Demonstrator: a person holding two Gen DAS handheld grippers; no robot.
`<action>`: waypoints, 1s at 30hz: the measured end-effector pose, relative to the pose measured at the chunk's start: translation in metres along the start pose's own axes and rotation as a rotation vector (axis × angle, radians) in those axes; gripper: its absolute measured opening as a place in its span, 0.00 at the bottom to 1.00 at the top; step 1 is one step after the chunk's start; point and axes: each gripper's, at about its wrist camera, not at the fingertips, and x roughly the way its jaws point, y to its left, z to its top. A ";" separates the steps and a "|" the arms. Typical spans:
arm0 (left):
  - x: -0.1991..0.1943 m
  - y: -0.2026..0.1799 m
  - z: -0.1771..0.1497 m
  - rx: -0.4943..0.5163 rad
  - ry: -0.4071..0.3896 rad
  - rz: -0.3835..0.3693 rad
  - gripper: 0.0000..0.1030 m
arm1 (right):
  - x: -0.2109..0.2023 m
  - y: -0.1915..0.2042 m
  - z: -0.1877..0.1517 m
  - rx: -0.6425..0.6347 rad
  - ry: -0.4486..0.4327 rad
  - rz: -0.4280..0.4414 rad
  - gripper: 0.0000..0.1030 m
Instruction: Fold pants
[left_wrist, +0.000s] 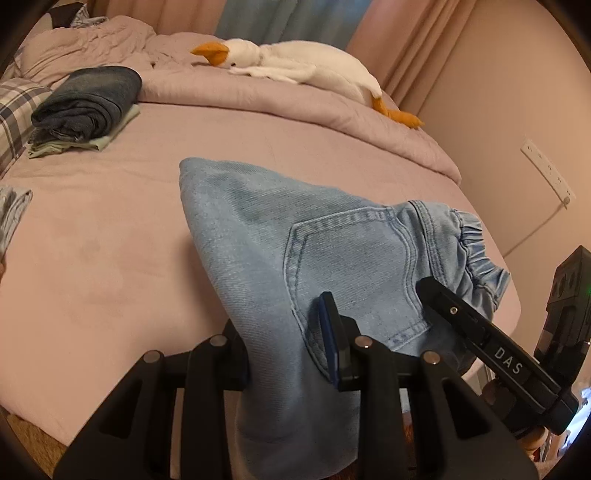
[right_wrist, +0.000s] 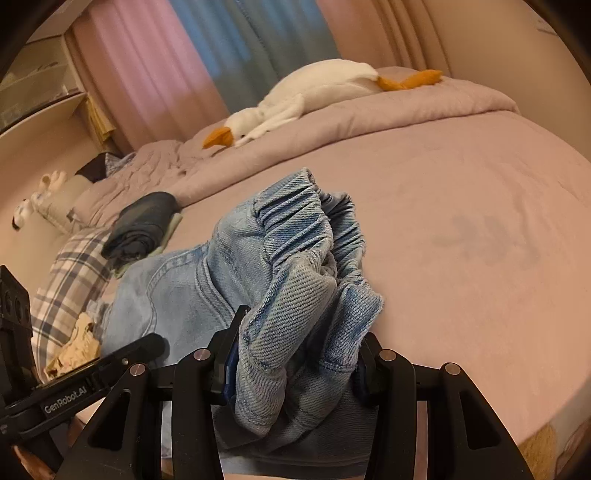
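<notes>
Both claws pinching light denim pants (left_wrist: 295, 236) over bed (left_wrist: 110, 229): left claw (left_wrist: 291, 354) near pocket, right claw (right_wrist: 295, 365) at waistband.

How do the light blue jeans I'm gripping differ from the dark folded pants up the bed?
The light blue jeans are pale denim, bunched and loose, held by both the left gripper and right gripper. The dark folded pants are deep blue, neatly folded, resting untouched on a pile. Both lie on the pink bed.
</notes>
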 end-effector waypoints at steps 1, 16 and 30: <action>0.001 0.003 0.004 -0.002 -0.002 0.003 0.27 | 0.003 0.003 0.004 -0.007 0.003 0.003 0.47; 0.021 0.017 0.029 0.000 -0.003 0.062 0.27 | 0.040 0.016 0.018 0.006 0.042 0.016 0.47; 0.077 0.033 0.017 -0.046 0.123 0.073 0.27 | 0.081 0.000 0.007 0.040 0.159 -0.044 0.47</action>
